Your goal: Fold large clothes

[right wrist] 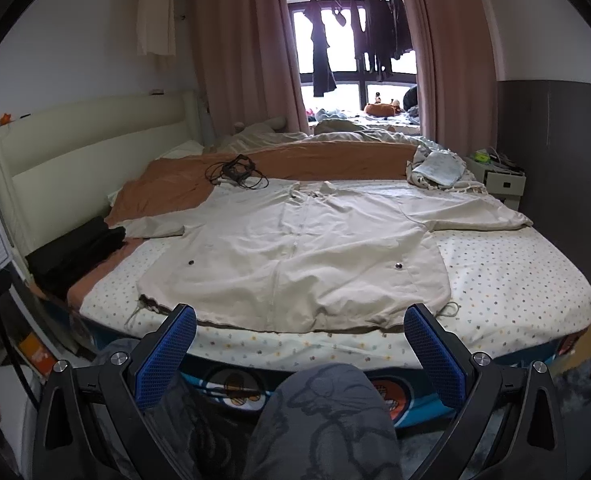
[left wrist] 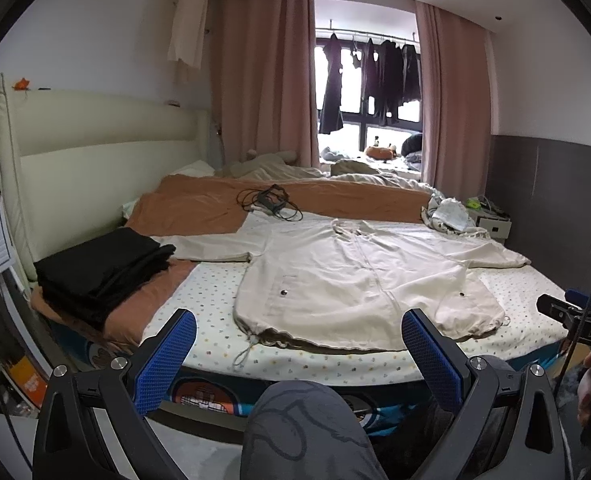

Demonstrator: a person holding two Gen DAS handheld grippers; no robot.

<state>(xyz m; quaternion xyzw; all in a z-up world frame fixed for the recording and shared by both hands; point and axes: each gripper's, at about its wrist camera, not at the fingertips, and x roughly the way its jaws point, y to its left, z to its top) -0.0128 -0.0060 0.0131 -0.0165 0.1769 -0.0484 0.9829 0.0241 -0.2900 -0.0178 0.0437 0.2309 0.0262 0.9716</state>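
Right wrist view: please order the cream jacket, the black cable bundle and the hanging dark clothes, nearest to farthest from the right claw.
1. Cream jacket, spread flat just ahead.
2. Black cable bundle, beyond the collar, left.
3. Hanging dark clothes, at the window.

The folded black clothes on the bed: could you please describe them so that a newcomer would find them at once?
Start from the cream padded headboard along the bed's left side. At its foot, on the orange sheet, lies the stack of folded black clothes. It is the only dark, folded thing there; the beige jacket beside it lies spread flat.
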